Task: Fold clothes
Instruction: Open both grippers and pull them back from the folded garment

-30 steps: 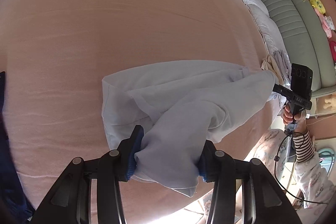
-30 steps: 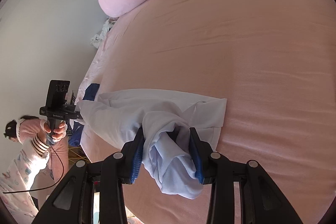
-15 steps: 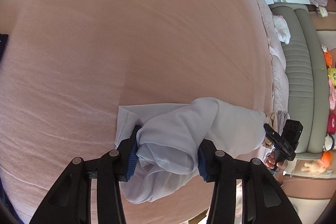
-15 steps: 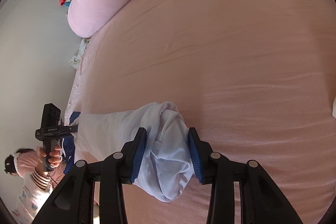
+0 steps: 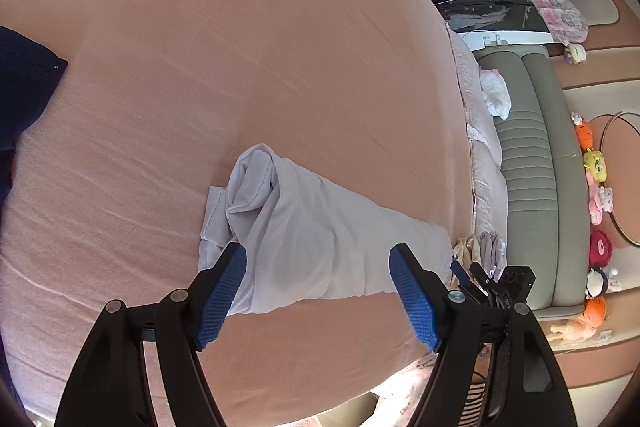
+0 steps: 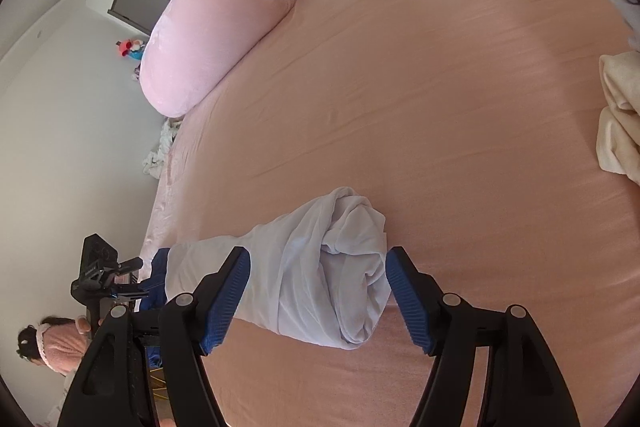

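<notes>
1. The pale garment (image 5: 320, 239) lies bunched on the pink bedsheet (image 5: 240, 47), reaching from centre toward 4 o'clock in the left view.
2. The left gripper (image 5: 318, 289) is spread wide, holding nothing.
3. The right gripper (image 6: 318, 293) is also wide apart and empty, the garment (image 6: 320, 267) between its fingers.
4. A pink pillow (image 6: 216, 27) sits at 11 o'clock.

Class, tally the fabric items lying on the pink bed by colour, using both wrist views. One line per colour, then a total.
Pale lavender-white garment: 1
Dark navy garment: 1
Cream cloth: 1
Pink bolster pillow: 1
Total: 4
</notes>
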`<action>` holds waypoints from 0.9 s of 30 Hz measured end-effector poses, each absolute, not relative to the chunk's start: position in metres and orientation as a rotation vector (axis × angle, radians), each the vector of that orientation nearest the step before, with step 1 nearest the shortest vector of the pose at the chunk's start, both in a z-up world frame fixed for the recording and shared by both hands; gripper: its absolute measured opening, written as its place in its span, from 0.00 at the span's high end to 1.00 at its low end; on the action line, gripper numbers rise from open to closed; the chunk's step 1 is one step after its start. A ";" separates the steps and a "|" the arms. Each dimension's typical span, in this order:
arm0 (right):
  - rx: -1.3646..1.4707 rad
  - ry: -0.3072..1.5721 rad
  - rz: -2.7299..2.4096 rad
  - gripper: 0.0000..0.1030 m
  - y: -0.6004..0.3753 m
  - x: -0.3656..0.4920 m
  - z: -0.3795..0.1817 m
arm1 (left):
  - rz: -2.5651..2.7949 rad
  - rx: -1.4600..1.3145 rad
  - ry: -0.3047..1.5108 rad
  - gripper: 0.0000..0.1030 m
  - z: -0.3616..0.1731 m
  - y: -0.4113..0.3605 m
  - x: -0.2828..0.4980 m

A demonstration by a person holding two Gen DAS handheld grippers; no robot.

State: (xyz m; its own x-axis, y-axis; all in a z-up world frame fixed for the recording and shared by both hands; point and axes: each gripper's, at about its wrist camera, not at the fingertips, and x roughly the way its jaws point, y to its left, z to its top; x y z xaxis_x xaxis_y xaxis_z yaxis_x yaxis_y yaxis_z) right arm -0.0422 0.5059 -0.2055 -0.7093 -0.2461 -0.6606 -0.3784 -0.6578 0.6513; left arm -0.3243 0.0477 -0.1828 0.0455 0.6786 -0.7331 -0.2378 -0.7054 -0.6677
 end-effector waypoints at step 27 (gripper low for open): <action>-1.135 1.086 2.463 0.30 0.456 -0.024 -0.231 | 2.211 -1.518 -0.509 0.29 -0.235 0.066 -0.272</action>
State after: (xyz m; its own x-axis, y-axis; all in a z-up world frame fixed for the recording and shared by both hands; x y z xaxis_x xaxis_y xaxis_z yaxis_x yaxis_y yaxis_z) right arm -0.0239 0.4558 -0.2307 -0.6776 -0.1010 -0.7285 -0.4699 -0.7025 0.5345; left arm -0.2718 0.0662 -0.2350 -0.3237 0.5232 -0.7883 -0.1261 -0.8496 -0.5121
